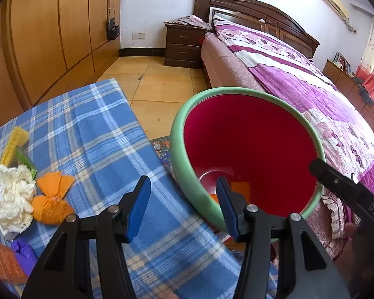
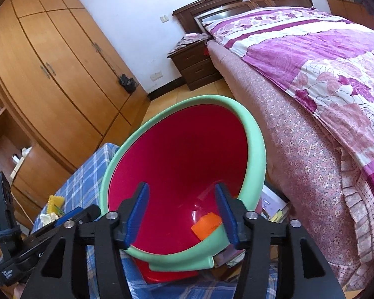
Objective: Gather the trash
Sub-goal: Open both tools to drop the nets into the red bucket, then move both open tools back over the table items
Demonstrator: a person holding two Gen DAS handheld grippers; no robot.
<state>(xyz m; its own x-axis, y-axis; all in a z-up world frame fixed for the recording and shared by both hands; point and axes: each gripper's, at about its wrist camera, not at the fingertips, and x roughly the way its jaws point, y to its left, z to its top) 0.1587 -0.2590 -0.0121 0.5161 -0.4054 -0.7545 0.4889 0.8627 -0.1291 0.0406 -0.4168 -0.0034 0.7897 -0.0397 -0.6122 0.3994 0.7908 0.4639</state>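
On the blue plaid tablecloth (image 1: 92, 134), left of a red bin (image 1: 249, 149) with a mint-green rim, lie the leftovers: a yellow ridged piece (image 1: 13, 144), a crumpled white tissue (image 1: 13, 196), orange wrappers (image 1: 53, 196) and an orange box (image 1: 5, 261) (its print too blurred to read). One orange scrap (image 2: 207, 225) sits inside the bin. The left gripper (image 1: 183, 208) and right gripper (image 2: 184, 215) both hang spread and empty. "DAS" shows on the right gripper's black arm.

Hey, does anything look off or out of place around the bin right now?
Nothing is spilled or broken. One orange scrap lies inside the bin, but litter remains on the plaid cloth: two orange wrappers, crumpled white paper and a yellow piece. Both grippers are open and empty.
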